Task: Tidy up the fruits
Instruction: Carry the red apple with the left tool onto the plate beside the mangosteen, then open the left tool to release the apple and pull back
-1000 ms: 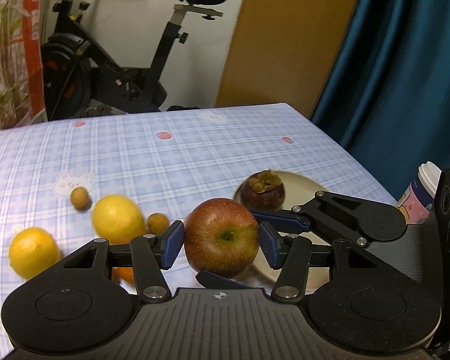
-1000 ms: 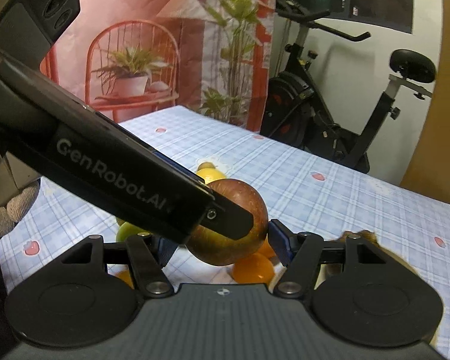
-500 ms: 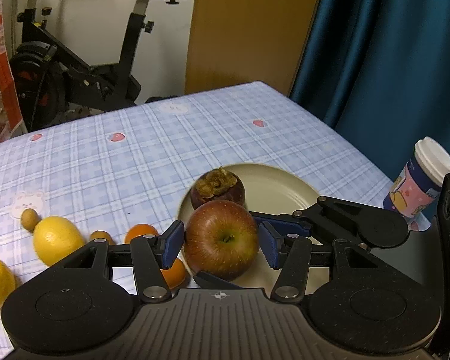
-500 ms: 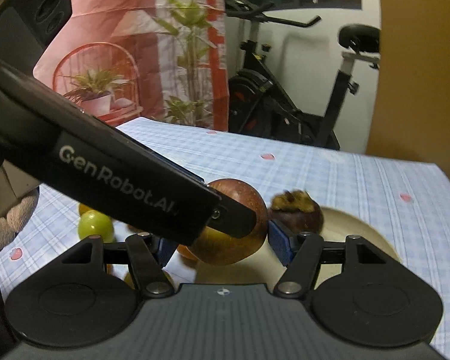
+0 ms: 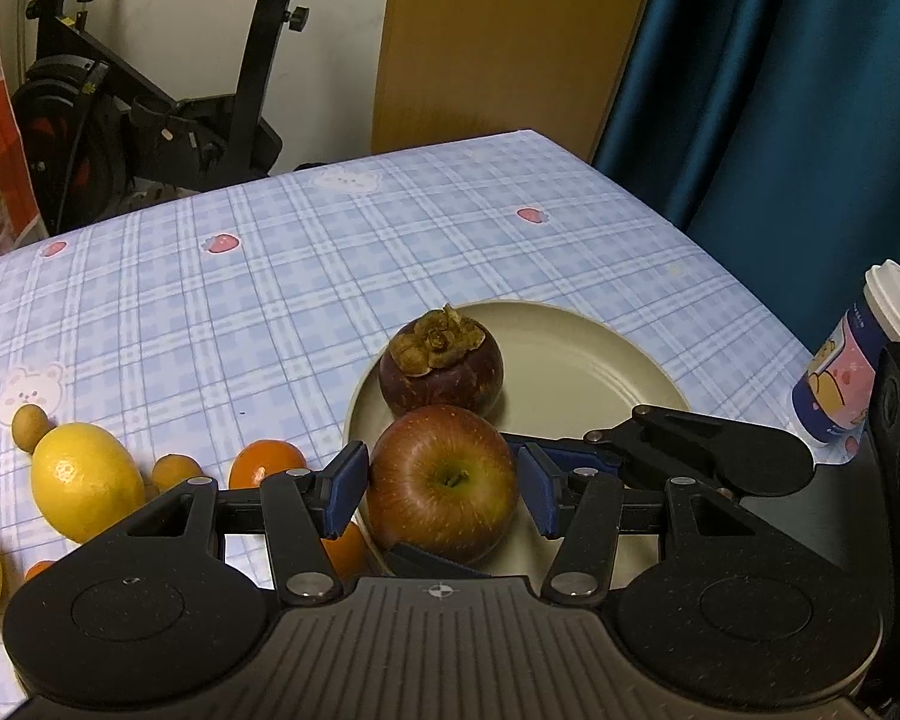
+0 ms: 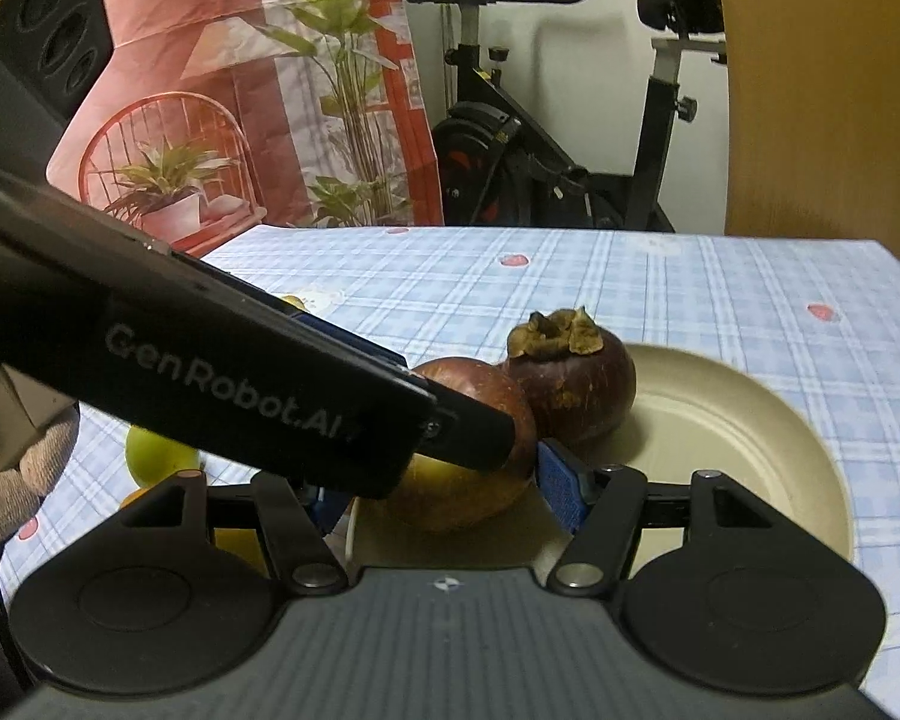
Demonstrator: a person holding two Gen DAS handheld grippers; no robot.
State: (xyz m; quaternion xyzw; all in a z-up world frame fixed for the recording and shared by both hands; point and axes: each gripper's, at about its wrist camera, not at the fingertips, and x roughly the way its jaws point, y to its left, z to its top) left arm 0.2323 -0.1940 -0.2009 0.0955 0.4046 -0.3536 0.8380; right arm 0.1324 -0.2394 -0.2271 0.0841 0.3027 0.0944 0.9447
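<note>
An exercise bike (image 5: 150, 90) stands by the white wall (image 5: 168, 6), beside a teal curtain (image 5: 780, 90)

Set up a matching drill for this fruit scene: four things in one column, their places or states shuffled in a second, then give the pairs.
Things:
1. apple
2. mangosteen
3. lemon
4. paper cup

Places or states:
A. lies on the tablecloth, off the plate
B. stands beyond the plate, near the table's edge
C. clamped between gripper pads over the plate's near rim
D. sits on the plate, free of any gripper

Pairs: 1-C, 2-D, 3-A, 4-B
</note>
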